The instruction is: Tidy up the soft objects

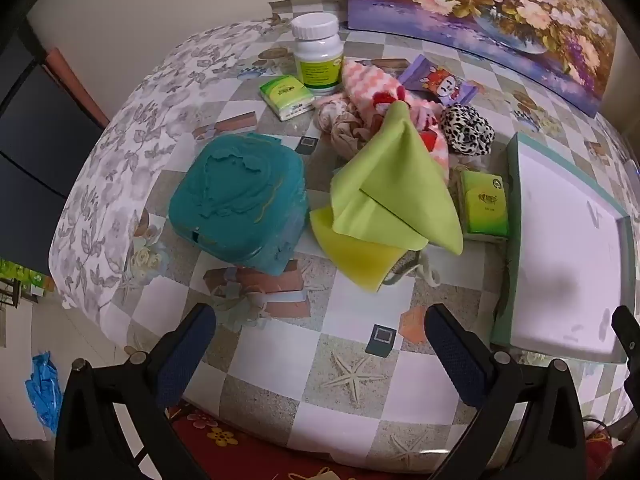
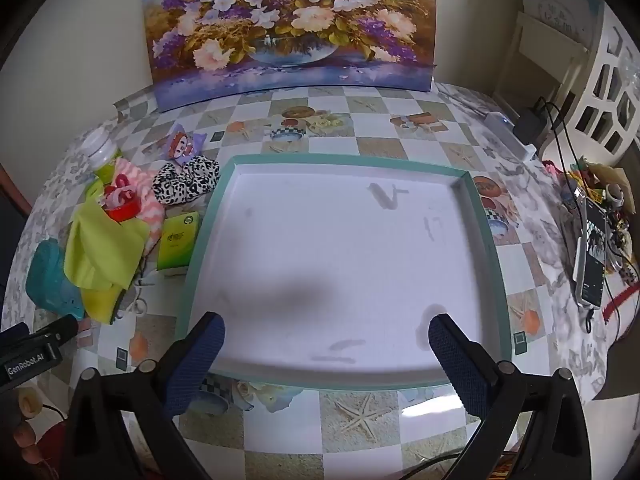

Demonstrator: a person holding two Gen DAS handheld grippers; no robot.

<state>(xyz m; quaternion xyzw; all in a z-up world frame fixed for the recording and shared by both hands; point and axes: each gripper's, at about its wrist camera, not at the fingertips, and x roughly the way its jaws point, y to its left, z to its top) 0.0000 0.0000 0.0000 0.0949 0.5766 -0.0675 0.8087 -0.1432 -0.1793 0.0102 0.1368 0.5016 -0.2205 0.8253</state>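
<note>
The only writing that reads clearly is "GenRobot.AI" on the left gripper's housing, seen at the edge of the right wrist view; the labels on the white bottle and on the two green tissue packs are too small to read. The soft things lie heaped on the desk left of the tray: a lime green cloth folded to a peak on top of a yellow cloth, a pink and white zigzag cloth with a red patch behind it, a beige bundle, and a black and white leopard-print scrunchie just beside the tray's far corner. A teal box sits left of the heap. The left gripper hangs open above bare desk near the heap, holding nothing. The right gripper is also open and empty, over the tray's near edge.
</note>
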